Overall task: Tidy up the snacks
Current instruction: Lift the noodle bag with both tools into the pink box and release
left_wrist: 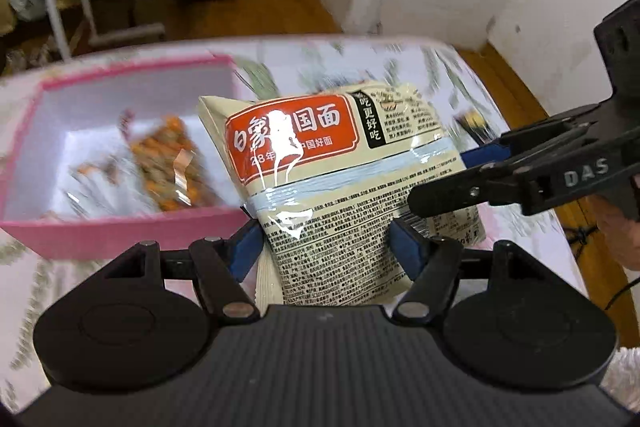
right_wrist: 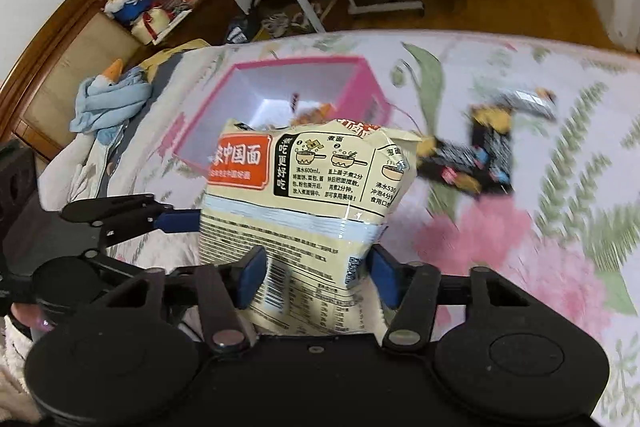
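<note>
Light, crinkly noodle packet (left_wrist: 320,163), slippery film, brittle inside. Both grippers, left (left_wrist: 328,239) and right (right_wrist: 316,271), clamped on its lower sides. Gentle squeeze advised toward pink box (left_wrist: 120,223).

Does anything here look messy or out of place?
Yes. Dark snack packets lie scattered askew on the floral bedspread, outside the pink box. Both grippers are clamped on one noodle packet, slightly crumpling it.

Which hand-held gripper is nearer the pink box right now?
Left. The left hand-held gripper sits just beside the pink box's near corner, gripping the noodle packet; the right hand-held gripper reaches in from the packet's far side, away from the box.
</note>
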`<act>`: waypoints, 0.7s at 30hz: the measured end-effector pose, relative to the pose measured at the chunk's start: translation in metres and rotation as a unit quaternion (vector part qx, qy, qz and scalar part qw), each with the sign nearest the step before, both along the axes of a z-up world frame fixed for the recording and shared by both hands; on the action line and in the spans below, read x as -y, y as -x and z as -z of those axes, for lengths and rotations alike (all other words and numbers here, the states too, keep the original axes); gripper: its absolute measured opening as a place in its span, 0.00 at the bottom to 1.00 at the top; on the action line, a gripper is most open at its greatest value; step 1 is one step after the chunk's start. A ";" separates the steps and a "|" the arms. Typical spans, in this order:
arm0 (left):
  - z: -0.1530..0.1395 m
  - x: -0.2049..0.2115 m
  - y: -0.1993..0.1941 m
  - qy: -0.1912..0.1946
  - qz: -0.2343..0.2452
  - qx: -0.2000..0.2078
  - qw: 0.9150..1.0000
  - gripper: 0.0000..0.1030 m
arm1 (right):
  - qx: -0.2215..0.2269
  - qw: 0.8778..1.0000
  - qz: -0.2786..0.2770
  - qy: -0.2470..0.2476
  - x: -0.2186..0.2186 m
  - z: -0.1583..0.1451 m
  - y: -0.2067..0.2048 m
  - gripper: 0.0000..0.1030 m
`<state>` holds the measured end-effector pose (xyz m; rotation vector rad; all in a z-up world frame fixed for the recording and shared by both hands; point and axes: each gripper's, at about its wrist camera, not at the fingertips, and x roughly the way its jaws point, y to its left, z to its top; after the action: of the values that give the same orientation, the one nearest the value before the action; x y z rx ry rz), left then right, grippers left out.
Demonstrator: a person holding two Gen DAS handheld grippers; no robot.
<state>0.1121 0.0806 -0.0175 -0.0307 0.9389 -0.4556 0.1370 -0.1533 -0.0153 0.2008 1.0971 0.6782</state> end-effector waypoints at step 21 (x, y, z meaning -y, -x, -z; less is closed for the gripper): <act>0.048 -0.133 -0.133 -0.079 -0.092 0.049 0.991 0.70 | -0.095 0.991 -0.014 -0.091 -0.150 0.073 -0.132 0.53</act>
<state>0.2448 0.2138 -0.0650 0.0479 0.8645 -0.2103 0.2695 -0.0036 -0.0878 0.4144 1.2220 0.7963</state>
